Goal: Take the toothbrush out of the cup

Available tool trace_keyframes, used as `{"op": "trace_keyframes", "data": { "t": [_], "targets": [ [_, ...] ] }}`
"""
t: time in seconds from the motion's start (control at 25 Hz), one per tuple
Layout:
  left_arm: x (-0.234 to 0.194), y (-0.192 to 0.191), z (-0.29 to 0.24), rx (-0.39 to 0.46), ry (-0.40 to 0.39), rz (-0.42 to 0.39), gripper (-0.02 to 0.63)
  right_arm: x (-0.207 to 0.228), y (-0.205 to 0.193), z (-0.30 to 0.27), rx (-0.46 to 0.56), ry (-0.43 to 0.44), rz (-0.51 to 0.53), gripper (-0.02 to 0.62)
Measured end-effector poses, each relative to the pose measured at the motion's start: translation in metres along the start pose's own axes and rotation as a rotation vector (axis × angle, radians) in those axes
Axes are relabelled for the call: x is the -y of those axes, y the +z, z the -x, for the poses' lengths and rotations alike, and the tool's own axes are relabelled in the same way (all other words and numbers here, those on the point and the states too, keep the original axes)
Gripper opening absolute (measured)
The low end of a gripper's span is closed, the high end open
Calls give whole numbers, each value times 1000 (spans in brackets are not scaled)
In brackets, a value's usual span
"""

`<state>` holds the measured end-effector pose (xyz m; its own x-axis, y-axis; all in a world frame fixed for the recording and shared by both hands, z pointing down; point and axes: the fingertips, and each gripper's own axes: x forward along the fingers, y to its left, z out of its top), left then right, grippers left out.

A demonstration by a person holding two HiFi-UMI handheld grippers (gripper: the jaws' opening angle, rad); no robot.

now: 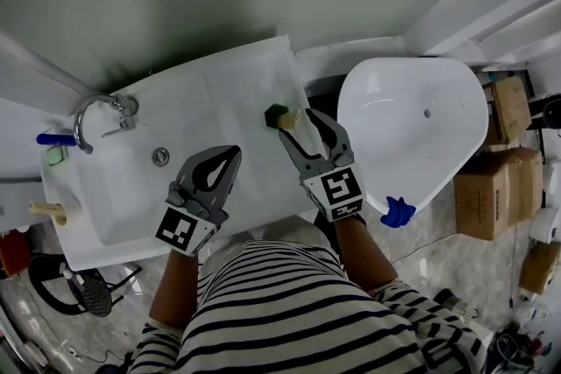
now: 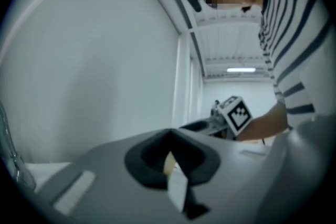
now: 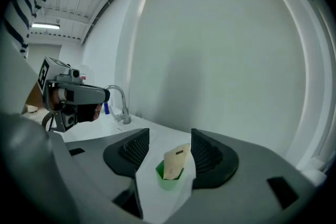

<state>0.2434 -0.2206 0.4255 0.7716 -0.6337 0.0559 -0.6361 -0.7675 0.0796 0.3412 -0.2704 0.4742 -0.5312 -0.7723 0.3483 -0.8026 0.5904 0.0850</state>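
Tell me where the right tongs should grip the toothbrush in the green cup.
Grip the cream end of the toothbrush that sticks up above the rim of the green cup, probably coming from the near side with the open right tongs astride it; the cup hides the rest.

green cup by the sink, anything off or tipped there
Nothing spilled or damaged. The green cup stands upright on the counter; only the flat tan piece in it leans to one side, between the right gripper's open jaws.
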Motion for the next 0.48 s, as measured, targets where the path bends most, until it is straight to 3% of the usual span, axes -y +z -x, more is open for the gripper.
{"op": "trace_keyframes", "data": {
  "t": [0.48],
  "targets": [
    [-5,-6,-11,-16,9,16,7,6,-59,-35,-150,36,-76,216]
  ]
}}
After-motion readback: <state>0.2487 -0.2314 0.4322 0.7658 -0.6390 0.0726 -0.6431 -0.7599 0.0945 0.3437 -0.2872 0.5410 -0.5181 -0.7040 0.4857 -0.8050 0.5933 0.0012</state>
